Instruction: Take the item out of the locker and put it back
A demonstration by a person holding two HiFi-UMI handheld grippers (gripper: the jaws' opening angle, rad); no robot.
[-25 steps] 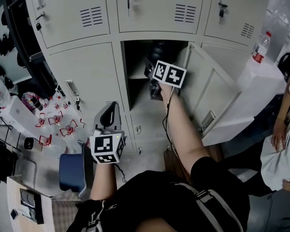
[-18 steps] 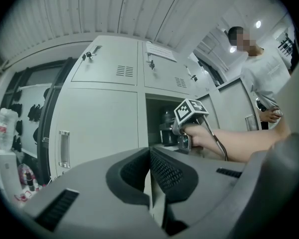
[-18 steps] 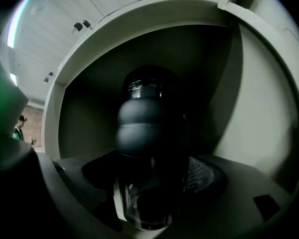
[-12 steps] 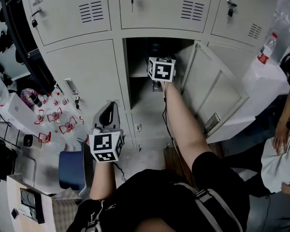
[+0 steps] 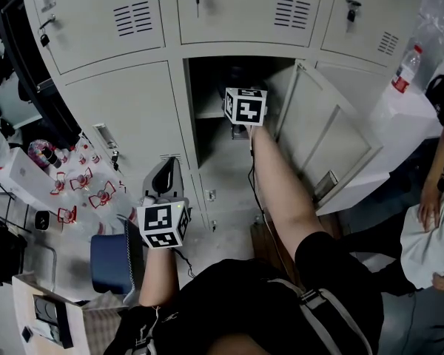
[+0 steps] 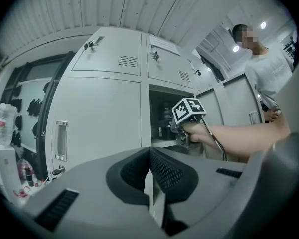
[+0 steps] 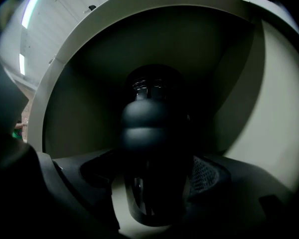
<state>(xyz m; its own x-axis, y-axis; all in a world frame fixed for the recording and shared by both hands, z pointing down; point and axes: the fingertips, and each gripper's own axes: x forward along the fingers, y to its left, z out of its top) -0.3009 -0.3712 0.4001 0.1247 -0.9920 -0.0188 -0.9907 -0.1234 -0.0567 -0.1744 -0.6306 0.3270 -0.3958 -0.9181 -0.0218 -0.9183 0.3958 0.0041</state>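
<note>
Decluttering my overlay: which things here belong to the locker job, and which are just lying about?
Job: open locker; dark bottle inside; right gripper, whose jaws have just been opening with the bottle between them.
Lying about: left gripper, shut and idle; clear bottle at right; blue seat; bystander.

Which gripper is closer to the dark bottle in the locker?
Right. The right gripper, jaws just opening, straddles the bottle inside the locker; the left gripper hangs outside, lower left.
</note>
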